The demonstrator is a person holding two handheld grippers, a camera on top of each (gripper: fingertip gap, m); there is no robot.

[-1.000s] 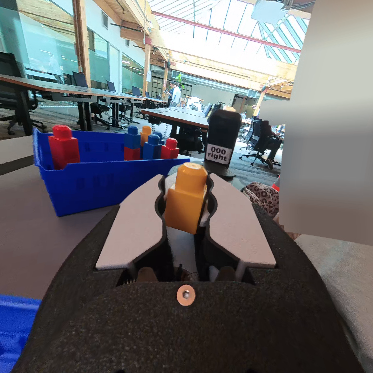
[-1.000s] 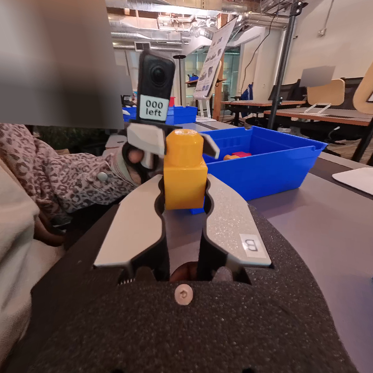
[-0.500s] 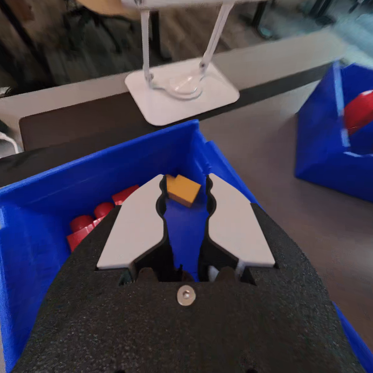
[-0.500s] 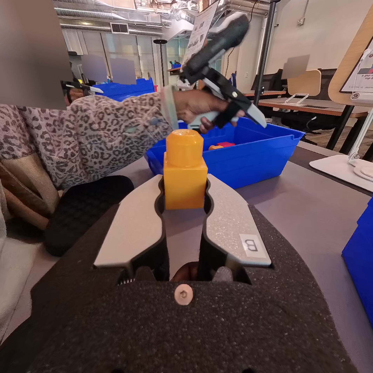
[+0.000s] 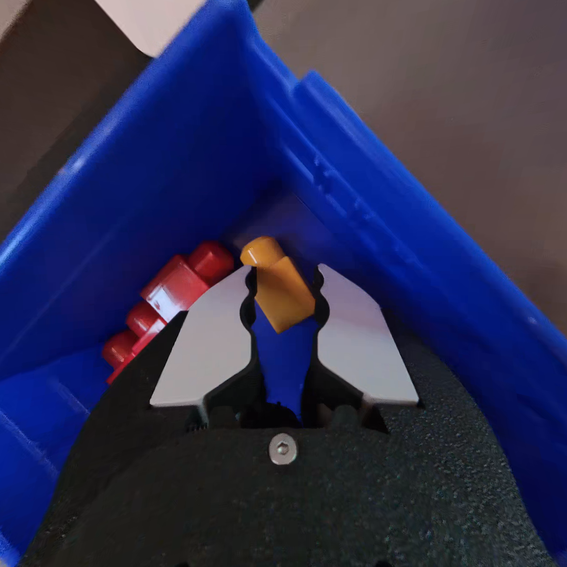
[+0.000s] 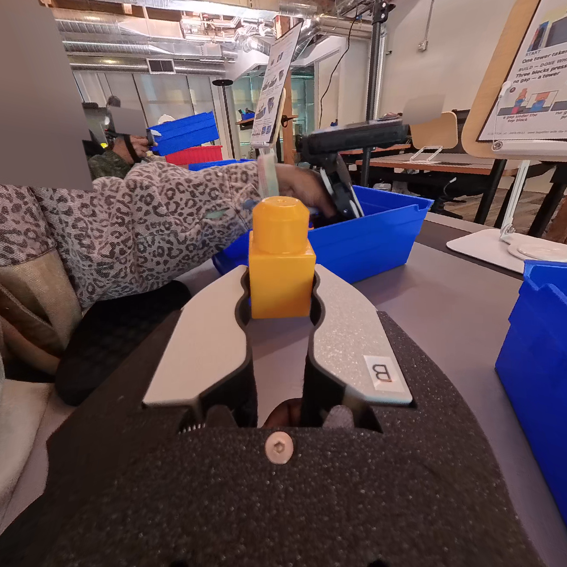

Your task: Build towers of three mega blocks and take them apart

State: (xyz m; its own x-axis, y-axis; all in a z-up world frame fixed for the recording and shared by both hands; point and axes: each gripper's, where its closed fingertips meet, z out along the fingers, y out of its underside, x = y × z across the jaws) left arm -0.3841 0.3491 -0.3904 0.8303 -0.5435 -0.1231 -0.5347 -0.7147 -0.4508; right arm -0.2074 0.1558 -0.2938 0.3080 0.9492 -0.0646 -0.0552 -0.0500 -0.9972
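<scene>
Left wrist view: left tongs (image 5: 283, 276) parted over orange block (image 5: 280, 296), red blocks (image 5: 171, 294) beside; right tongs (image 6: 279, 277) grip orange brick (image 6: 280, 264).

This is an open-plan office turned data-collection workspace. In the right wrist view, exposed silver ducting (image 6: 196, 27) runs across the ceiling at 11 o'clock above glass partition walls (image 6: 171, 92), and long desks (image 6: 429, 162) with a plywood-backed chair (image 6: 435, 132) stand at 2 o'clock. Instruction posters on stands (image 6: 276, 89) at 12 o'clock and blue plastic bins (image 6: 377, 242) on the grey table (image 6: 454, 303) mark a staged work station.
</scene>
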